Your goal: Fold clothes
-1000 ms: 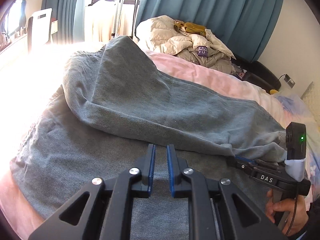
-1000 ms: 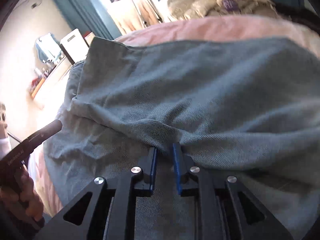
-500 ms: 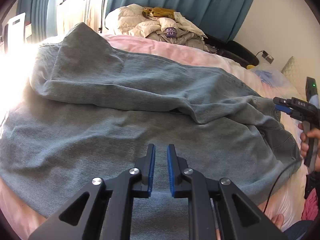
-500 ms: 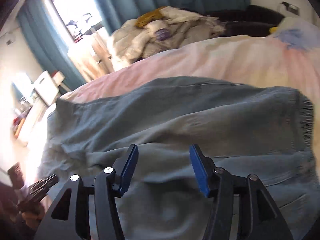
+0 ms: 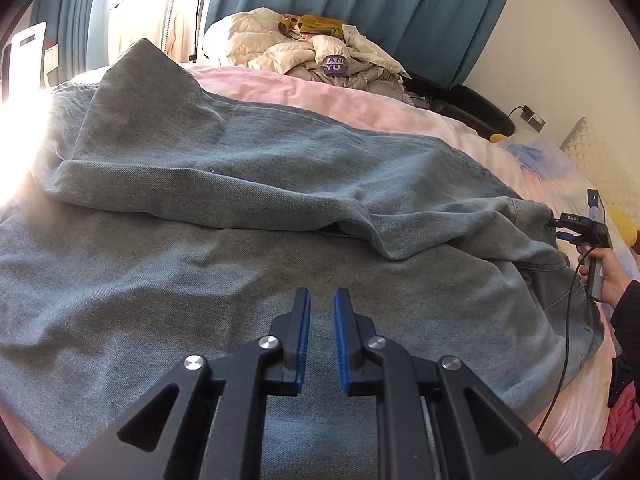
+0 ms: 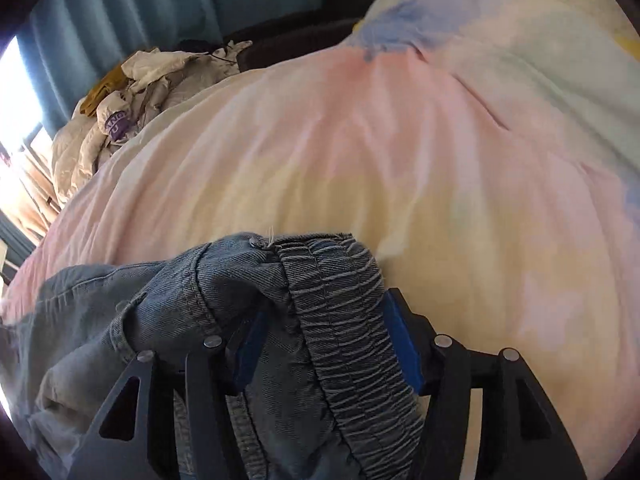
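Left gripper (image 5: 322,340): blue pads nearly together with a slim gap, nothing between them, hovering just above the near leg of the faded blue-grey denim trousers (image 5: 240,280). Trousers lie spread across the pastel pink-and-yellow duvet (image 6: 400,160), long axis left-right across the left wrist view; the far leg is doubled over onto the near one, with a rolled fold edge running mid-frame. Waist end is to the right. Right gripper (image 6: 328,348): jaws spread wide, the gathered elastic waistband (image 6: 340,320) bunched between the pads; can't tell whether they bear on it yet or just straddle it. In the left view it sits at the far right edge of the denim, held by a hand (image 5: 604,276). So the right is the arm on the waistband; the left is mid-garment, with cloth directly below and ahead. Versus 0.5 s ago: the right gripper has moved from over the flat leg fabric to the waistband, jaws as wide as before; the left has barely shifted, same narrow gap. Far side: a crumpled cream puffer jacket (image 5: 304,52) against teal curtains (image 5: 360,0).
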### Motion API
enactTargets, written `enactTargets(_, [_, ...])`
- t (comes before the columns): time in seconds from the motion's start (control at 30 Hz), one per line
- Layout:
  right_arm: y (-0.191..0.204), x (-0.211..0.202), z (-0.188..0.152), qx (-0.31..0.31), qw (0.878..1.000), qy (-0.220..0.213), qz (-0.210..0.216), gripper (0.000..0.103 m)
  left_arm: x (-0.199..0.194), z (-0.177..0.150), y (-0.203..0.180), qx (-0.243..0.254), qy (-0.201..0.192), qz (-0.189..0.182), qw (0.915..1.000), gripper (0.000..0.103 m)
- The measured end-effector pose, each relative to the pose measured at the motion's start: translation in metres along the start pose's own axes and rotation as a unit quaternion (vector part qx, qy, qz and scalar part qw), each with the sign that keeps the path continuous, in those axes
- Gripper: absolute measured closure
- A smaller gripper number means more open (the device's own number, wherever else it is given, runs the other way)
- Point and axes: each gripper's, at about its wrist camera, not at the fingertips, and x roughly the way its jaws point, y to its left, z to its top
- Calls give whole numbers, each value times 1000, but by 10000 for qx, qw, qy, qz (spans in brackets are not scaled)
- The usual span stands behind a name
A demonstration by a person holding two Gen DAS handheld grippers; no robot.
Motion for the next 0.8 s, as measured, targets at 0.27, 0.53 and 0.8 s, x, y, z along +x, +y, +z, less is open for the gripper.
enactTargets(0.27, [-22,42,-5,234,9956,762,484,23,-1,-2,-5,156,-68,-47,9998,91])
enactTargets(0.53, [11,17,-7,-648,9969,453,-13,62,-3,-6,-11,267,-76,-33,9996,91])
enactTargets(0.8, [28,-41,-20,-647,9894,-581,-1167,72,-15,-2,-7,136,-422,7,9990,91])
